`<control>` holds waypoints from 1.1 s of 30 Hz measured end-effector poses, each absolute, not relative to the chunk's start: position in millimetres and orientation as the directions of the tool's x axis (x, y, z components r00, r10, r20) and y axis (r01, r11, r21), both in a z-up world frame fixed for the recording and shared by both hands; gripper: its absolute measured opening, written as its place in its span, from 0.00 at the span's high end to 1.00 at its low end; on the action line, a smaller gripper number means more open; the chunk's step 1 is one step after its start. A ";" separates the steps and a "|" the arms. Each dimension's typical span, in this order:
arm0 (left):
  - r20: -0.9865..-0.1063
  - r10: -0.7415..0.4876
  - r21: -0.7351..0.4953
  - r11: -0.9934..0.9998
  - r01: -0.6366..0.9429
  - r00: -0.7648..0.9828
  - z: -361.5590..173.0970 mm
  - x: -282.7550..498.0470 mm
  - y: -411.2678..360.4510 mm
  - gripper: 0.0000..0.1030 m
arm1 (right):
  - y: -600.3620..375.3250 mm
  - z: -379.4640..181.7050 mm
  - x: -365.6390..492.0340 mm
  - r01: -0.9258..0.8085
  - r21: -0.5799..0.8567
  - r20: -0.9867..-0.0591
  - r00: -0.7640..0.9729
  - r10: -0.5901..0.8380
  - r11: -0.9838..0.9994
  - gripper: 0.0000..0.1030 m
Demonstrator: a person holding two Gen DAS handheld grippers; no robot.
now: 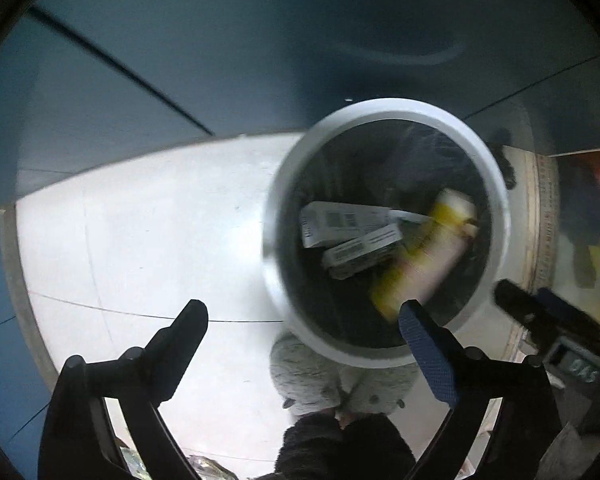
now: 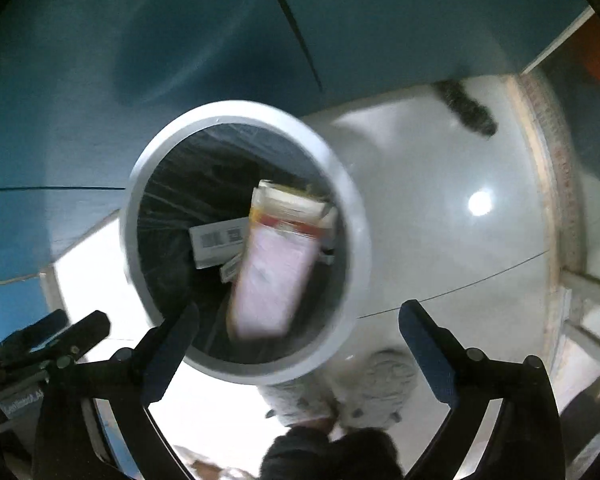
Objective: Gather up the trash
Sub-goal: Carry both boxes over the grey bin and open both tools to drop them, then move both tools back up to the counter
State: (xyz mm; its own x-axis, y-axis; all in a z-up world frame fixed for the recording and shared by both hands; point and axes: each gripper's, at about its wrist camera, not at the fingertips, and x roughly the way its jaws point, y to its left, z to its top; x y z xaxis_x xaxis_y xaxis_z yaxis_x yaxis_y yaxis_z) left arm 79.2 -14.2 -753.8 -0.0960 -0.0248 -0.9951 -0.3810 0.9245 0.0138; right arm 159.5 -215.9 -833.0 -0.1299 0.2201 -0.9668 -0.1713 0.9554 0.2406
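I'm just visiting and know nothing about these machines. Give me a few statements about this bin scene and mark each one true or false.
1. The round white bin has a plastic liner inside. True.
2. The bin holds nothing. False: white barcode boxes and a yellow and pink package are in it.
3. The right gripper clamps the package. False: its jaws stand wide apart, touching nothing.
4. The left gripper is open. True.
5. Fuzzy grey slippers show beside the bin. True.

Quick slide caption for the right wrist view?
Open right tool above a white bin, a blurred pink-and-yellow packet inside it over barcoded boxes.
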 end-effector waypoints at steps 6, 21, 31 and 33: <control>-0.999 0.031 0.042 0.911 -0.410 -0.035 -721.5 59.6 -11.5 0.05 | -215.7 -794.6 148.3 -0.229 0.151 -0.988 -0.066 0.139 0.962 0.00; -0.997 0.055 0.030 0.909 -0.415 0.047 -580.1 30.3 -30.5 0.05 | -231.2 -609.0 118.2 -0.290 0.099 -0.986 0.102 0.134 0.952 0.00; -0.994 0.045 0.000 0.914 -0.406 0.101 -439.4 3.6 -47.6 0.05 | -255.8 -448.0 86.2 -0.318 0.121 -0.974 0.147 0.175 0.940 0.00; -0.992 0.046 -0.004 0.917 -0.398 0.116 -411.7 -2.3 -51.1 0.05 | -260.0 -418.2 79.2 -0.319 0.134 -0.970 0.152 0.190 0.938 0.00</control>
State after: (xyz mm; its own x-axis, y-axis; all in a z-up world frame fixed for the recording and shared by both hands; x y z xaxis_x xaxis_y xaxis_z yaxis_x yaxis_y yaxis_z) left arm -2.3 -51.1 -411.7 0.1159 0.0460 -0.9922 -0.3985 0.9172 -0.0041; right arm 79.2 -260.0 -418.2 0.1516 0.1900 -0.9700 -0.3186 0.9384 0.1340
